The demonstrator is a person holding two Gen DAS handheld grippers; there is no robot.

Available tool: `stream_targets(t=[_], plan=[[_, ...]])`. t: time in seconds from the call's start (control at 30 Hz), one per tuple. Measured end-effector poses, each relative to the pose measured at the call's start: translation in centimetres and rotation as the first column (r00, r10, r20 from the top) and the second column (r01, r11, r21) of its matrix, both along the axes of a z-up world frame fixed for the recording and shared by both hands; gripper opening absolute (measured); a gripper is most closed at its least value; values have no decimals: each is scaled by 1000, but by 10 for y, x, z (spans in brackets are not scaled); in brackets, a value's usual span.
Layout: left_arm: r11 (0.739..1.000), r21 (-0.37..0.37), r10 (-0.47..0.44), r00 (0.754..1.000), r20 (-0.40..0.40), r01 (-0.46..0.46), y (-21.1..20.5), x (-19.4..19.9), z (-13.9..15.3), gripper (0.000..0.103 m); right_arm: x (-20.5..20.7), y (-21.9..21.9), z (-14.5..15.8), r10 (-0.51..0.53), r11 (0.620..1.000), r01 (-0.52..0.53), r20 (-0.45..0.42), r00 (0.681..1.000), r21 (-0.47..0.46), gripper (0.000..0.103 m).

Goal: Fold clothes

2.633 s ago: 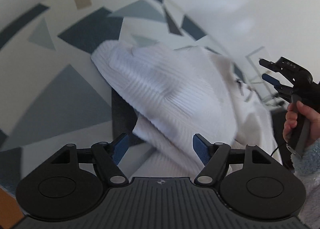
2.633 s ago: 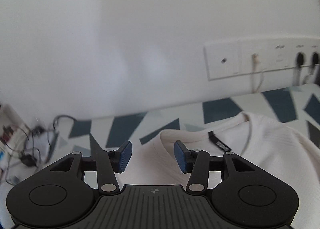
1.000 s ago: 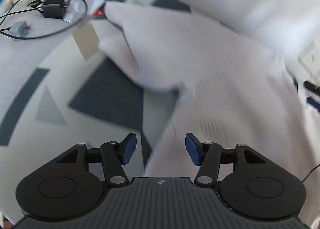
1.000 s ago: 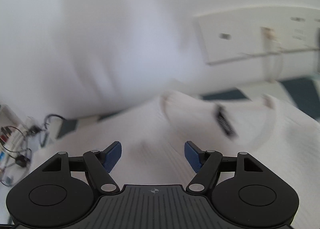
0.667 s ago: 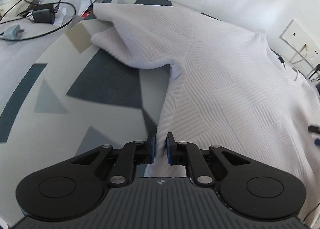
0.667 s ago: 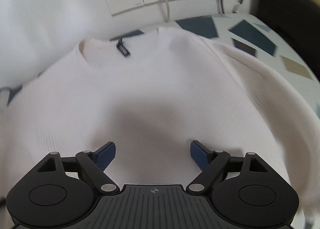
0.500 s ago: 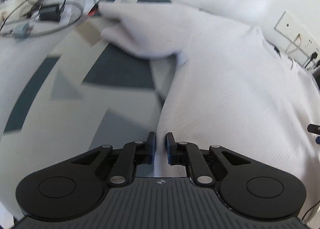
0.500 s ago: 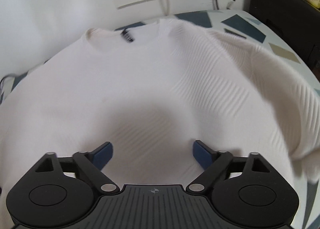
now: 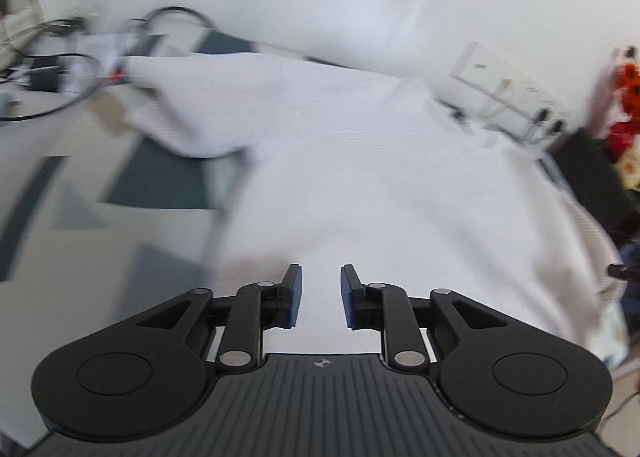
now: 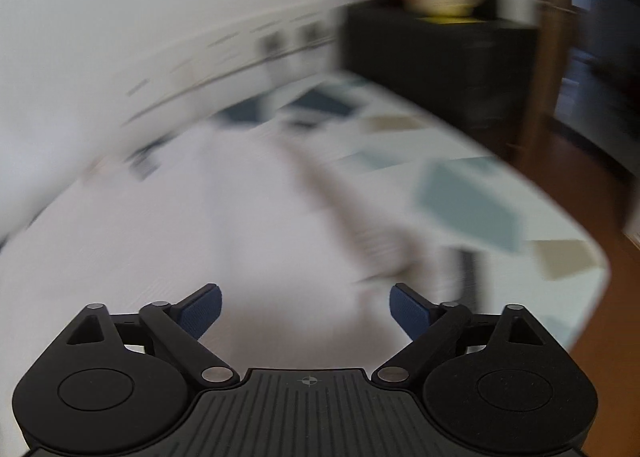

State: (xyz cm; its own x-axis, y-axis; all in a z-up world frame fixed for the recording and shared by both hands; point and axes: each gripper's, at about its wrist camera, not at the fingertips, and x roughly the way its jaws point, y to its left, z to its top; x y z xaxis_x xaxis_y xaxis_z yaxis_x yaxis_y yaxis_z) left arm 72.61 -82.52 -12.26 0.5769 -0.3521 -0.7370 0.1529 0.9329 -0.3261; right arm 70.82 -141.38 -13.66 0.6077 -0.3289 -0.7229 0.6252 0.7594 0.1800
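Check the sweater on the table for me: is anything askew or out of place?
Mostly fine. The white sweater lies spread flat on the patterned table. One oddity: its far left sleeve is bunched up and reaches the loose cables at the table's edge. Motion blur hides finer detail.

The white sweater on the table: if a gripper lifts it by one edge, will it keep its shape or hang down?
The white sweater would probably hang limp: it lies flat and its sleeve is bunched in soft folds. Its ribbed knit looks thick, so it may feel fairly heavy and should not slip easily from the pads.
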Motion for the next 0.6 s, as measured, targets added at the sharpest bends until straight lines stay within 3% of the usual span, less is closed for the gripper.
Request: stream_targets(t=[0.1, 0.2, 0.27, 0.37, 0.5, 0.6], plan=[[997, -5, -73, 997, 29, 74, -42, 7, 10, 34, -8, -37, -3, -98, 995, 98, 14, 995, 32, 83], [992, 16, -129, 991, 41, 129, -81, 19, 13, 41, 10, -58, -22, -55, 997, 55, -19, 998, 46, 79], [987, 43, -156, 987, 36, 155, -105, 28, 7, 41, 31, -67, -37, -3, 999, 7, -67, 998, 51, 50], [979, 101, -178, 984, 3, 176, -130, 42, -9, 41, 56, -86, -51, 9, 998, -2, -106, 994, 61, 28], [979, 155, -123, 991, -57, 131, -150, 73, -29, 41, 85, -129, -55, 36, 991, -28, -57, 998, 130, 16], [983, 171, -61, 996, -66, 71, -164, 98, -35, 41, 121, -157, -45, 44, 997, -41, -42, 998, 72, 11]])
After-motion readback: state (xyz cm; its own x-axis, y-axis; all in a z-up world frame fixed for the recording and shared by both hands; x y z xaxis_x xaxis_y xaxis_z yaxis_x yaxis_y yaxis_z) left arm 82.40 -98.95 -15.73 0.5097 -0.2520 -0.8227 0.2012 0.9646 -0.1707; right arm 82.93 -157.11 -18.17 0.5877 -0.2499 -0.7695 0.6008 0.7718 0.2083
